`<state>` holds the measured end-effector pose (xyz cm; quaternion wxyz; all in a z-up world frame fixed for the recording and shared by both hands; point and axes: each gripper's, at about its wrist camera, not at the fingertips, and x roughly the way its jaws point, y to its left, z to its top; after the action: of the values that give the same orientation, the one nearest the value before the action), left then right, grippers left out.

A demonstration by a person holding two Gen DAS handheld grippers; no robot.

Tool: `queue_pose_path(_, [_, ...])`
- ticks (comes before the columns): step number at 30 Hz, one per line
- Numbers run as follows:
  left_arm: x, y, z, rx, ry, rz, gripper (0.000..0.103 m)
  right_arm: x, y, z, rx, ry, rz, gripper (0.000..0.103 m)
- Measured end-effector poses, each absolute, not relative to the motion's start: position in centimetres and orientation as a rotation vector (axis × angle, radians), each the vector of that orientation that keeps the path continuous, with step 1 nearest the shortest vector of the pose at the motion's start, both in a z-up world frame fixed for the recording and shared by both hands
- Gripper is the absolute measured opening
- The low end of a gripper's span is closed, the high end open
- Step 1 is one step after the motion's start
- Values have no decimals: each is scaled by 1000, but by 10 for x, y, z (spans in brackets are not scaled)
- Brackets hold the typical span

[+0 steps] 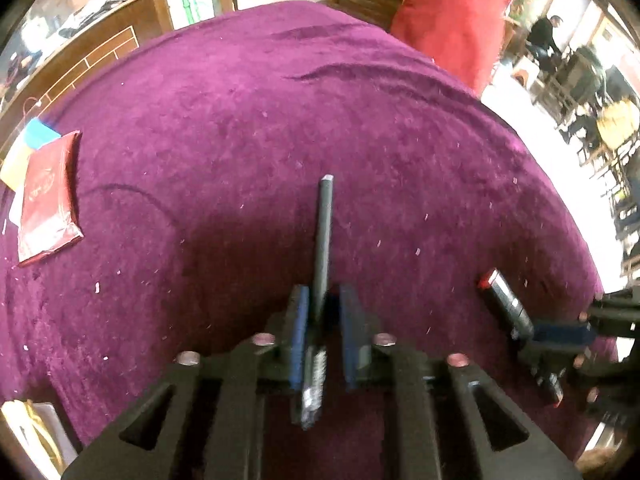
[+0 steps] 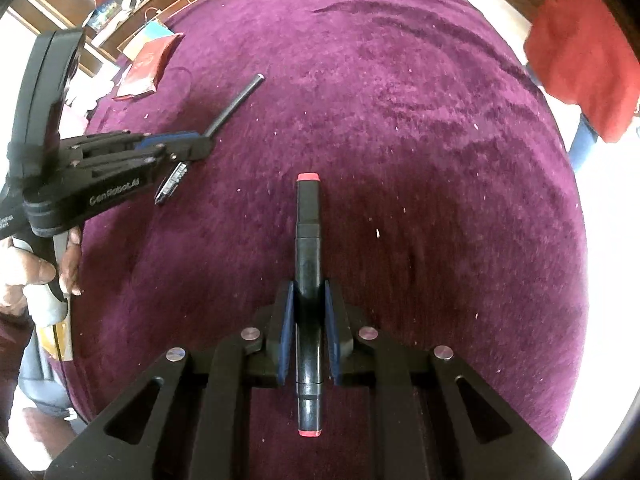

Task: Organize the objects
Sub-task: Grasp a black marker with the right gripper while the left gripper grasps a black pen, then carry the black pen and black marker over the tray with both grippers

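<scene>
A thin dark metal rod with a threaded silver end runs lengthwise between the pads of my left gripper. It sits against the left pad, and a gap shows on the right side, so the jaws stand open around it. The right wrist view shows the same rod sticking out past the left gripper over the purple cloth. My right gripper is shut on a black marker with red ends. That marker also shows at the right of the left wrist view.
A red foil packet lies at the cloth's left edge beside a yellow and blue bag. A person in red stands at the far side of the table. A hand holds the left gripper's handle. Wooden cabinets stand behind.
</scene>
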<state>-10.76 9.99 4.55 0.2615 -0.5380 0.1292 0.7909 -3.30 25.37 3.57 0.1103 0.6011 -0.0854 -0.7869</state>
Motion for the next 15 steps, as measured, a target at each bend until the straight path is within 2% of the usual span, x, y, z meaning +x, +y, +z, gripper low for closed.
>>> queue_pose_path(1, [-106,102,45,-1443,349,2146,32,-35,252,35,1767,-241,-2317,14])
queue_pose_path(3, [-94,114,43,-1393,421,2168,50,-38,248,35,1765,-227,-2326,17])
queue_pose_path(5, [-84,119,42,-1326,476,2223,50,-40,244,35,1760,-201,-2337,20])
queue_pose_path(7, [-87,112,42,-1353,393,2232,49,-37,236,36,1748,-119,-2364,23])
queue_pose_path(8, [-89,108,43,-1368,363,2243,38,-36,232,36,1743,-81,-2378,23])
queue_pose_path(9, [-91,106,43,-1375,373,2261,17,-34,228,36,1736,-33,-2396,23])
queue_pose_path(10, [-91,103,45,-1388,359,2258,5,-33,225,36,1732,2,-2408,23])
queue_pose_path(13, [-86,89,46,-1431,290,2236,5,-32,222,36,1723,32,-2436,21])
queue_pose_path(15, [-71,78,51,-1430,275,2240,5,-32,228,37,1723,-3,-2447,13])
